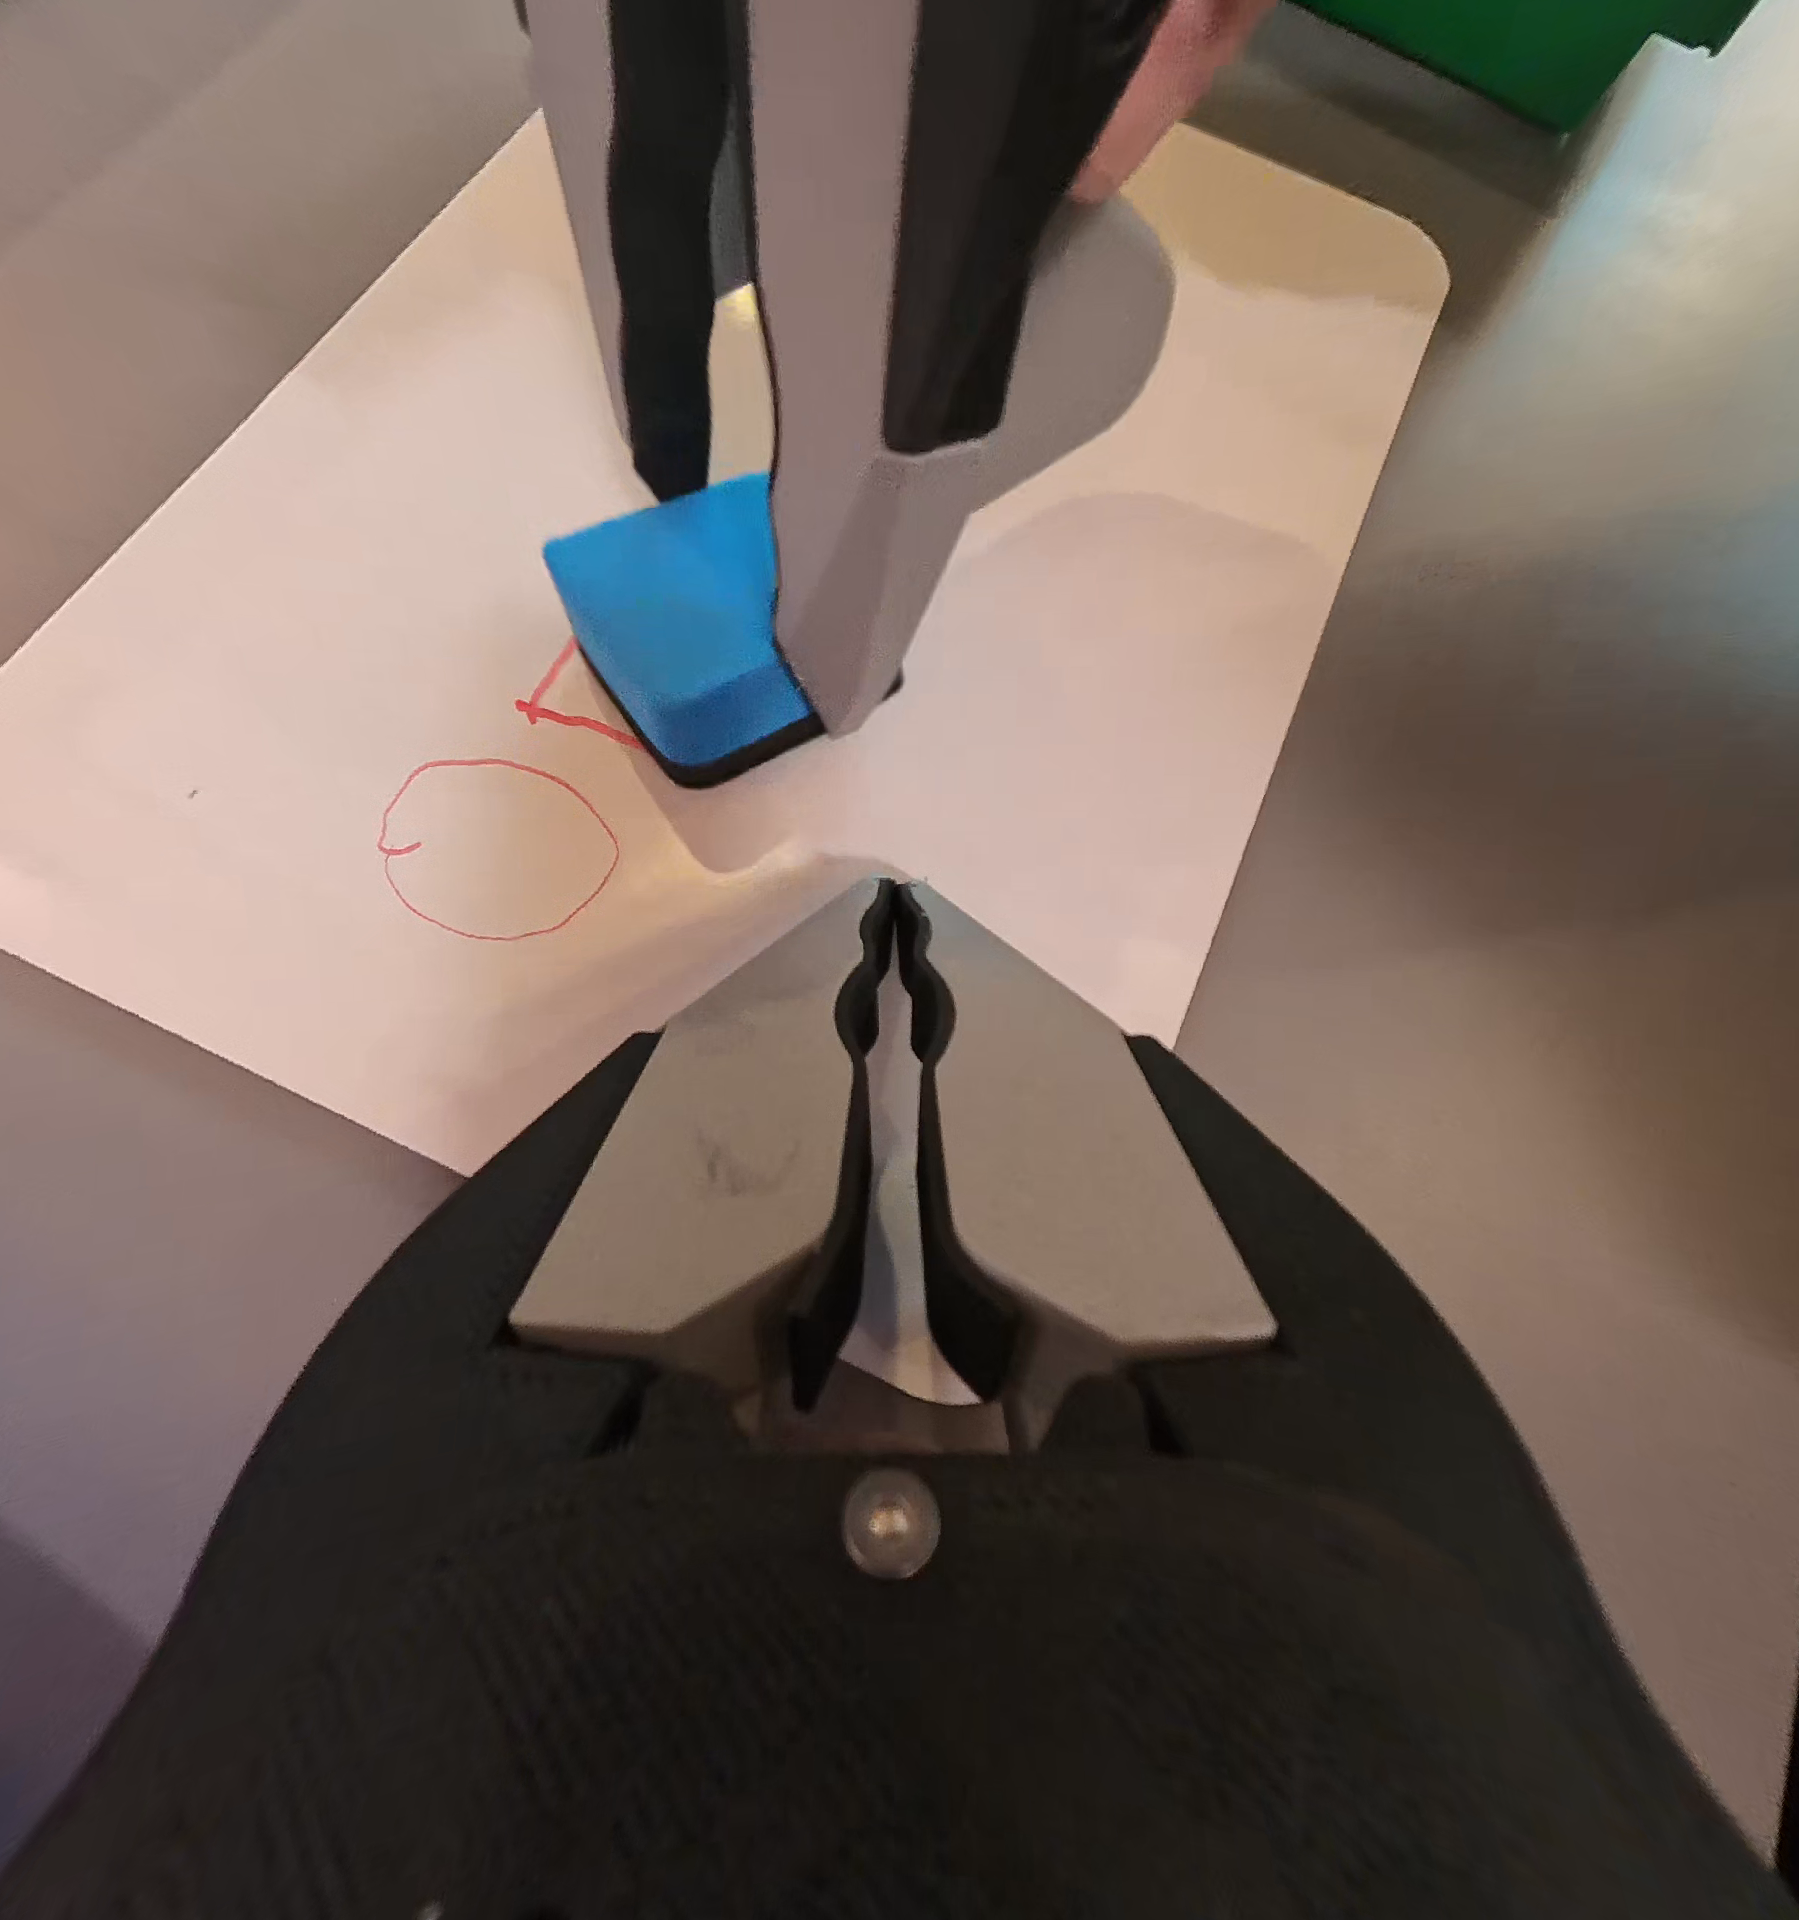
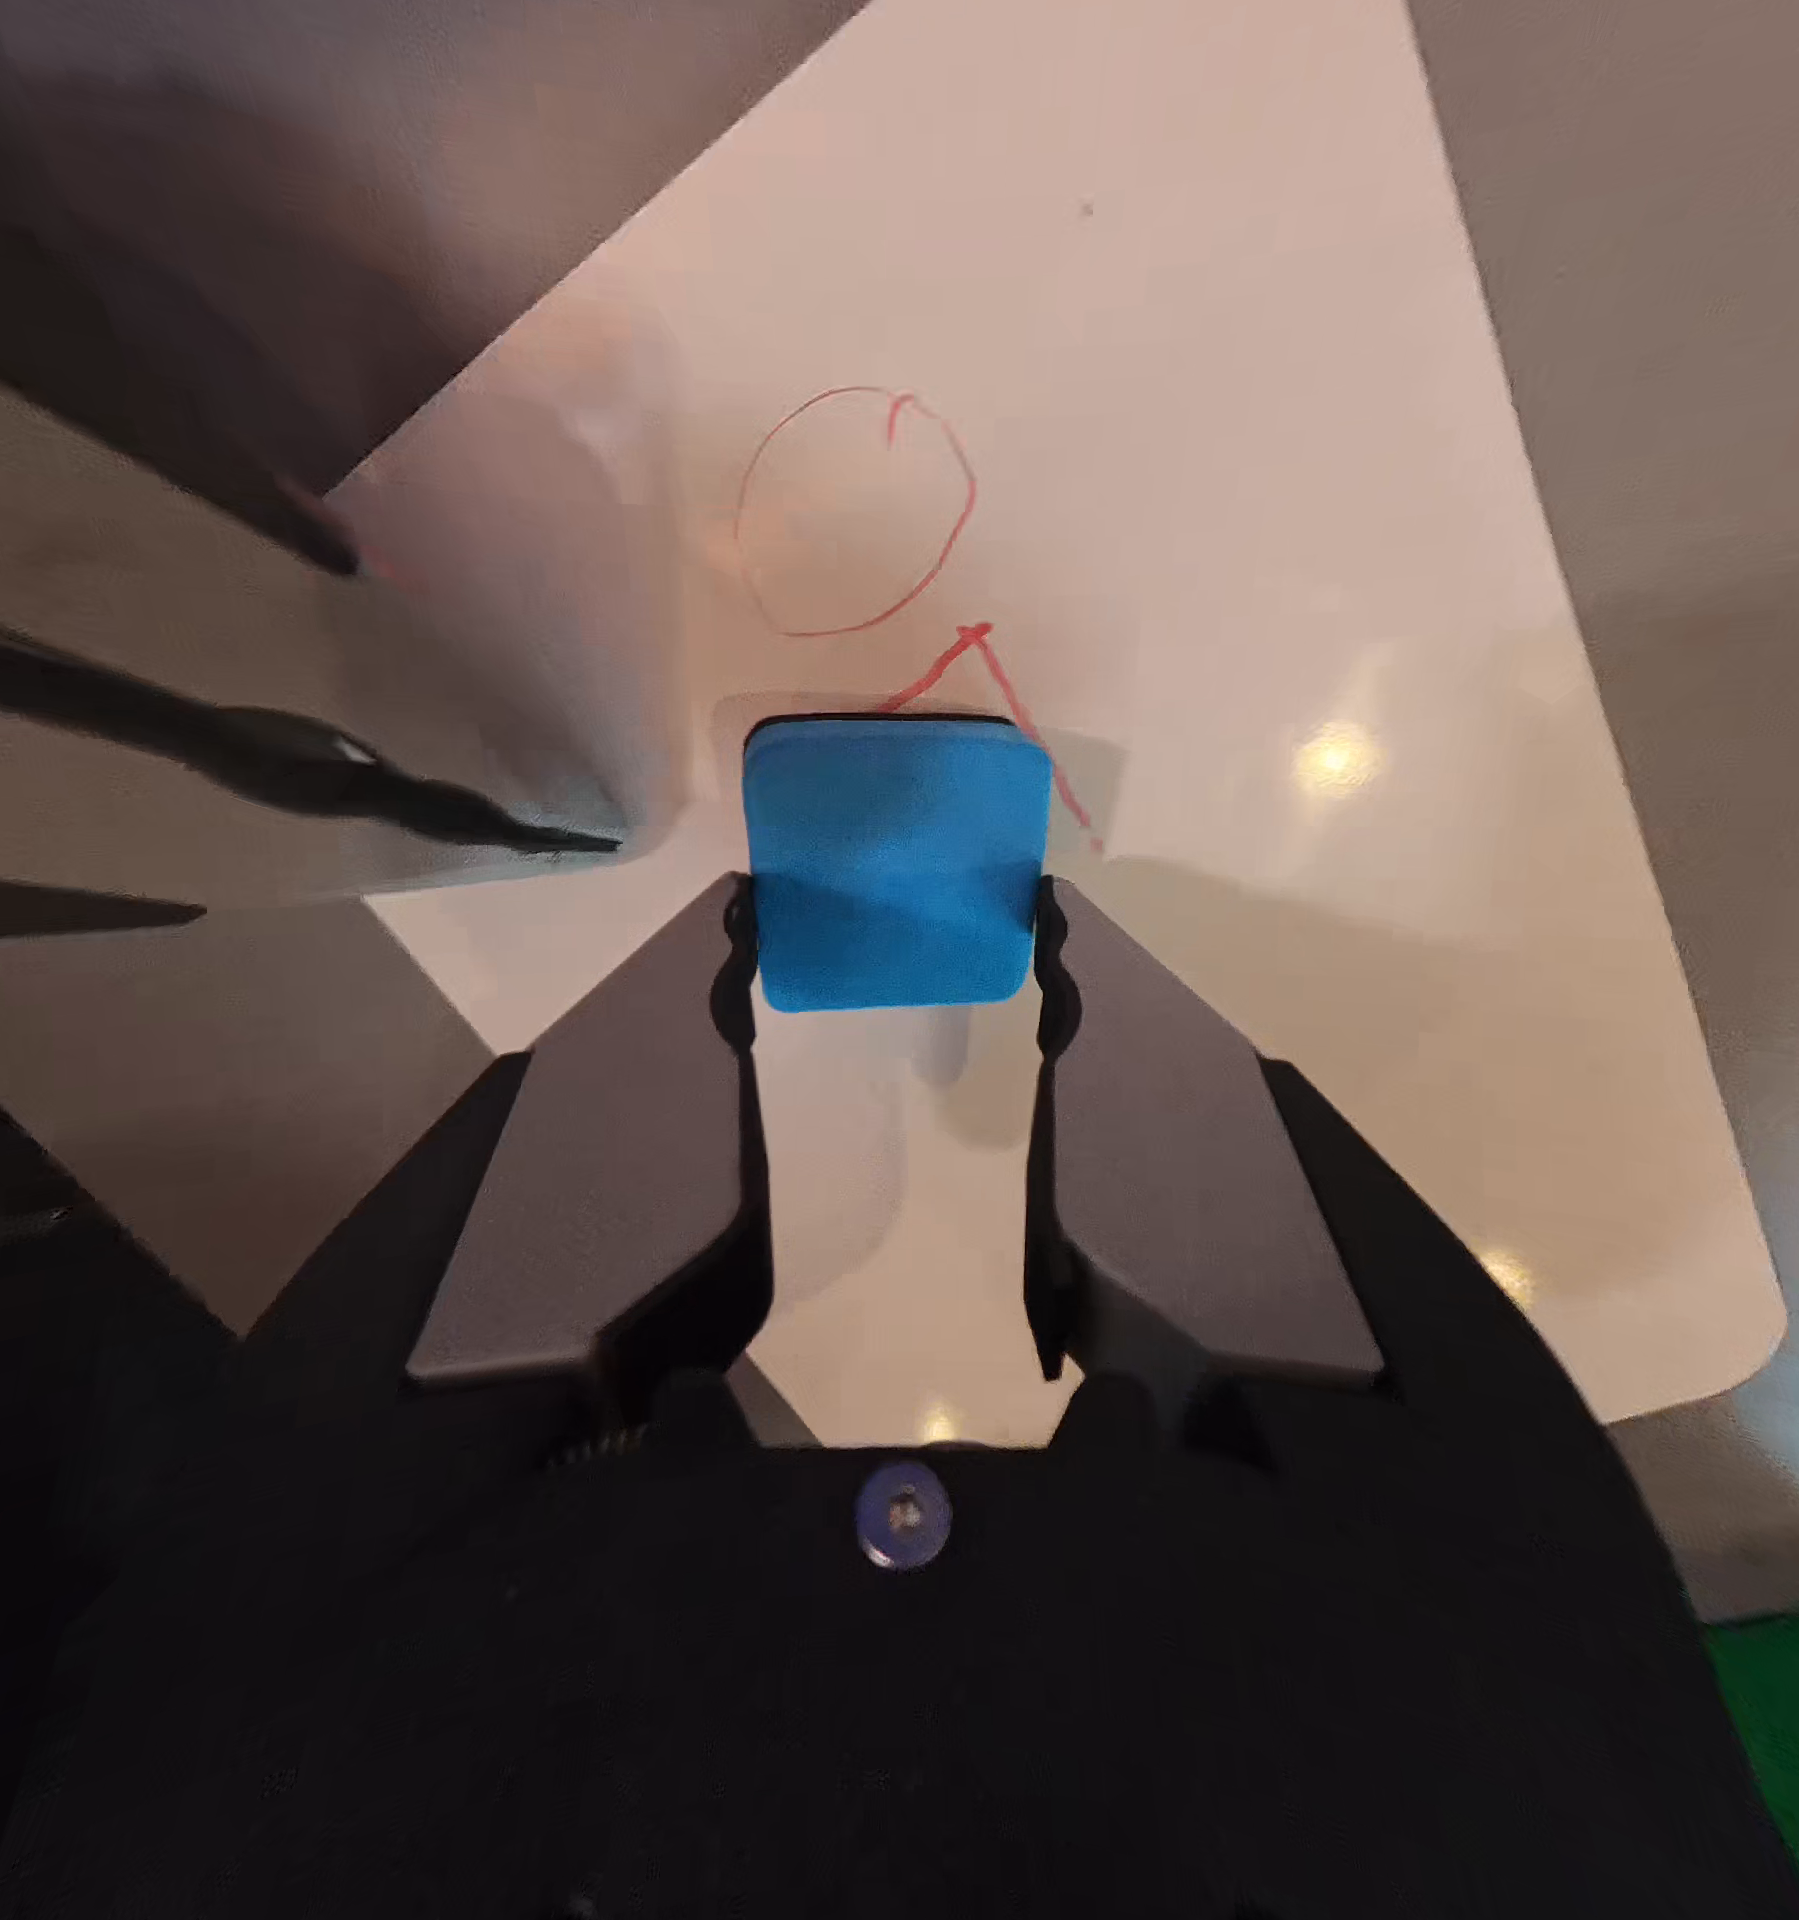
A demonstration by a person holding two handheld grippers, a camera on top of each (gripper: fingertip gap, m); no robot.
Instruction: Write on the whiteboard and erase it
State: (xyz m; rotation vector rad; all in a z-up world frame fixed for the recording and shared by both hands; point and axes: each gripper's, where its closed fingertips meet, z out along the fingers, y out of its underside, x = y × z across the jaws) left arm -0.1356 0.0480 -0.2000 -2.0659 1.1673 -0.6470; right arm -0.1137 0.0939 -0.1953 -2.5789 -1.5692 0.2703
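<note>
The right tongs [image 2: 895, 935] clamp a blue foam eraser with a black felt base [image 2: 895, 862] at frame centre, pressed onto the white rounded-corner whiteboard [image 2: 1238, 468]. It covers part of a red triangle [image 2: 978, 649] below a red circle [image 2: 853, 509]. The left tongs [image 1: 895, 894] are fully closed and empty.

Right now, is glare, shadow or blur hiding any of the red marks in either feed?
Left wrist view: the red circle is sharp and unshadowed; the right gripper is slightly motion-blurred, and wide-angle bending curves the whiteboard edges. Right wrist view: lamp glare spots sit clear of the marks; the left gripper is smeared; the eraser covers part of the angled line.
</note>
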